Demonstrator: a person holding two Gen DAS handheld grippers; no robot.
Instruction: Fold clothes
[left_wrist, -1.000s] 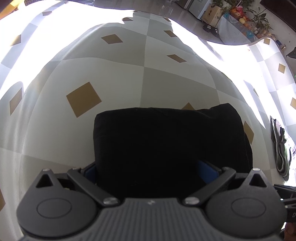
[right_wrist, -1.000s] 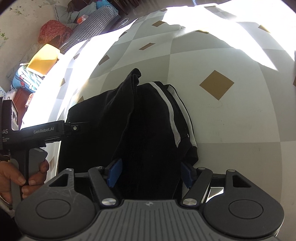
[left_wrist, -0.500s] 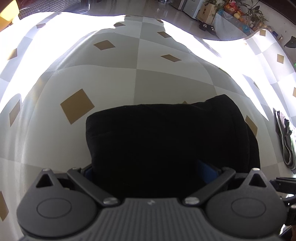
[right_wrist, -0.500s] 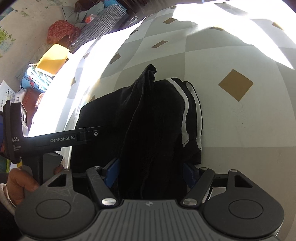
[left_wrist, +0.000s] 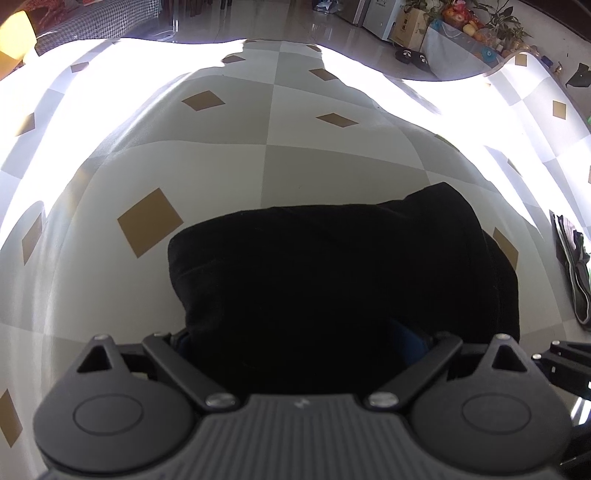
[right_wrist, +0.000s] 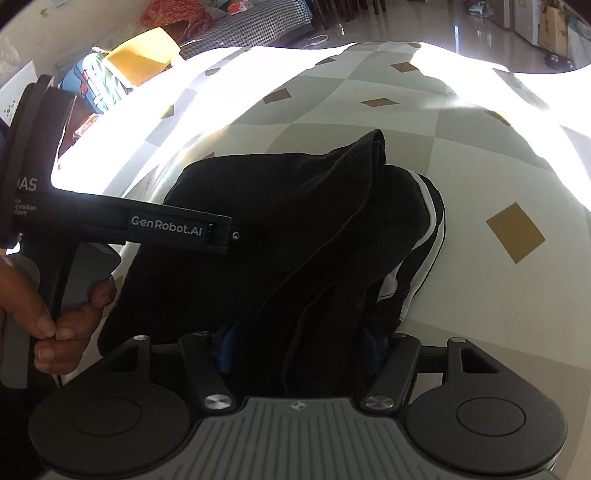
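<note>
The black garment (left_wrist: 332, 288) lies bunched on a desk covered with a checkered cloth (left_wrist: 207, 162) in grey and cream squares with small brown diamonds. In the left wrist view the garment is a thick dark bundle that fills the space directly in front of the left tool (left_wrist: 299, 339). The jaws of this tool are closing, and the black fabric sits between them. One blue pad (left_wrist: 410, 341) is partly seen at the right side, half covered by the fabric; the other one is hidden. I cannot tell if the pads already press on the cloth.

In the right wrist view the right tool (right_wrist: 299, 347) also has the garment between its two blue pads (right_wrist: 225, 343), and its jaws are closing too. A raised fold of the fabric runs up from the tool toward the far side of the desk. Two white stripes (right_wrist: 428, 206) run along the right edge of the garment. Whether the pads squeeze the cloth is not clear here either.

At the left of this view the left tool (right_wrist: 221, 236) reaches over the garment, and a person's hand (right_wrist: 62, 317) holds its handle.

Far to the right in the left wrist view, another dark piece of clothing (left_wrist: 572, 273) lies well apart from the bundle. Strong sunlight whitens the far part of the cloth.
</note>
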